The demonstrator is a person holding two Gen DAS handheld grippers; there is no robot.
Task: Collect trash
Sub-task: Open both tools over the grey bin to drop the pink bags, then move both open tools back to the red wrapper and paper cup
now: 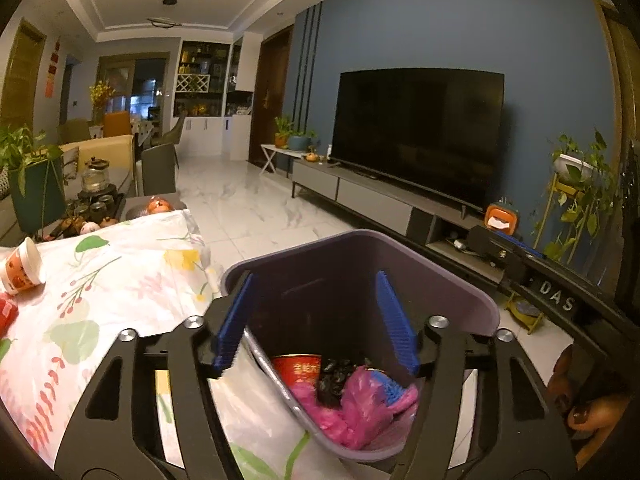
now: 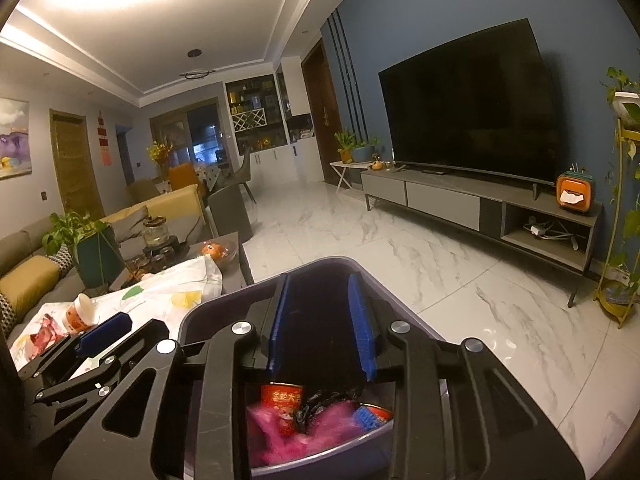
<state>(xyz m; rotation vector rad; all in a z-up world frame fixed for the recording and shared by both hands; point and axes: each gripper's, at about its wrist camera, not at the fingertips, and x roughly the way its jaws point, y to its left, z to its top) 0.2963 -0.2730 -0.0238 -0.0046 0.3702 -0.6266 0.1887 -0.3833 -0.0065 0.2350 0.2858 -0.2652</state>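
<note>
A purple trash bin (image 1: 452, 276) stands beside the table and fills the lower middle of both wrist views. Inside lie a red can (image 1: 298, 368), a black bag (image 1: 338, 376) and crumpled pink plastic (image 1: 352, 408). My left gripper (image 1: 315, 276) is open at the bin's near-left rim, its left finger outside the wall and its right finger inside. My right gripper (image 2: 319, 277) hangs open over the bin (image 2: 192, 320) with nothing between its fingers. A tipped paper cup (image 1: 22, 268) (image 2: 80, 314) and a red wrapper (image 2: 44, 332) lie on the floral tablecloth (image 1: 120, 288).
A tea set (image 1: 94, 196), a fruit bowl (image 2: 216, 252) and a potted plant (image 2: 94, 248) stand further along the table. A sofa is to the left. A TV cabinet (image 2: 480, 204) and a plant stand (image 2: 620, 220) line the blue wall. A hand (image 1: 588, 412) shows at lower right.
</note>
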